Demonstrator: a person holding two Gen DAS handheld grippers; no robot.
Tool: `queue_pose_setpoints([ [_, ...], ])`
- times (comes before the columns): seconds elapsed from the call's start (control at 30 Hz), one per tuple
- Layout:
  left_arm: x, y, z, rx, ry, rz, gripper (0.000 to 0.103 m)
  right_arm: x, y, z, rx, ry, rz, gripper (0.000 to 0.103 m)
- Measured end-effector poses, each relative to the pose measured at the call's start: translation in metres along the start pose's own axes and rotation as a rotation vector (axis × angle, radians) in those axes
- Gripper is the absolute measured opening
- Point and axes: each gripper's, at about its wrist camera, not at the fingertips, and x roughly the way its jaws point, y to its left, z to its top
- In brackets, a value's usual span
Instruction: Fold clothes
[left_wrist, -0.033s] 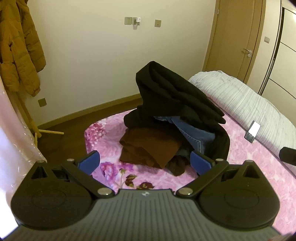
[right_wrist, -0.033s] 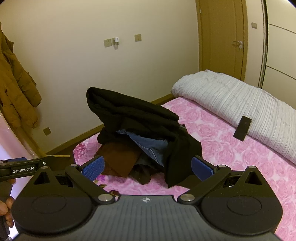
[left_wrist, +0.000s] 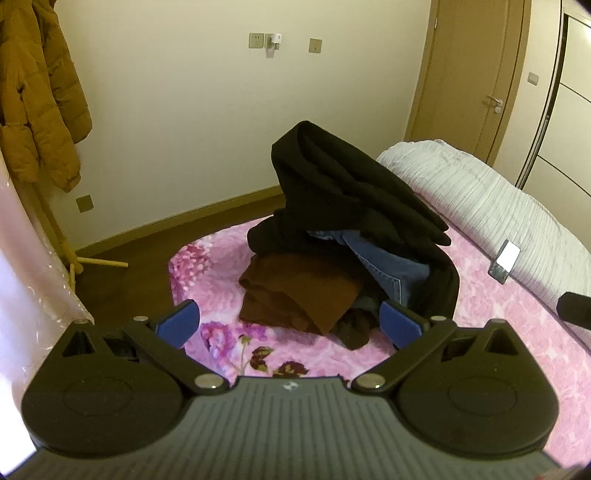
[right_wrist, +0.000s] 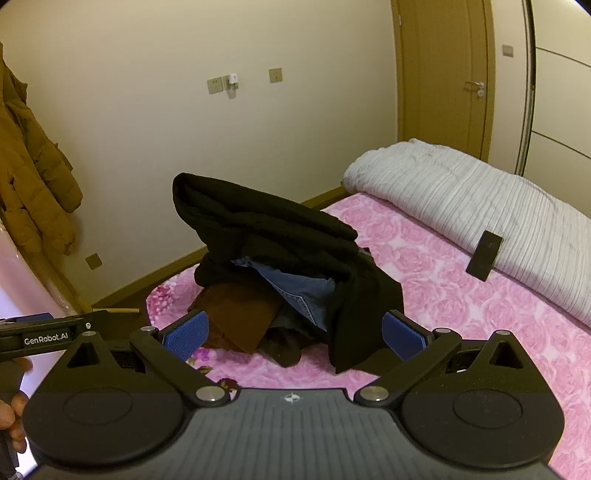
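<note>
A heap of clothes lies on the pink flowered bed sheet (left_wrist: 207, 273) near the bed's corner. A black garment (left_wrist: 351, 192) drapes over the top, blue jeans (left_wrist: 391, 266) show under it, and a brown garment (left_wrist: 303, 291) lies at the front. The same heap shows in the right wrist view: black garment (right_wrist: 266, 225), jeans (right_wrist: 303, 291), brown garment (right_wrist: 240, 317). My left gripper (left_wrist: 290, 323) is open and empty, just short of the brown garment. My right gripper (right_wrist: 293, 334) is open and empty, in front of the heap.
A rolled white quilt (left_wrist: 480, 206) lies along the bed's right side with a phone (left_wrist: 504, 260) leaning on it. A brown coat (left_wrist: 37, 96) hangs on a wooden rack at left. A door (left_wrist: 480, 74) stands at the back right. The left gripper's body (right_wrist: 40, 336) shows at the left edge.
</note>
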Motion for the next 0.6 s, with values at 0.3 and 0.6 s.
queue_pose_setpoints([
  [0.3, 0.003, 0.003, -0.005, -0.003, 0.017, -0.016, 0.102, 0.002, -0.006, -0.004, -0.003, 0.007, 0.006, 0.103],
  [0.6, -0.002, -0.006, -0.009, -0.006, 0.013, -0.004, 0.102, 0.003, -0.01, -0.005, -0.01, 0.014, 0.015, 0.103],
])
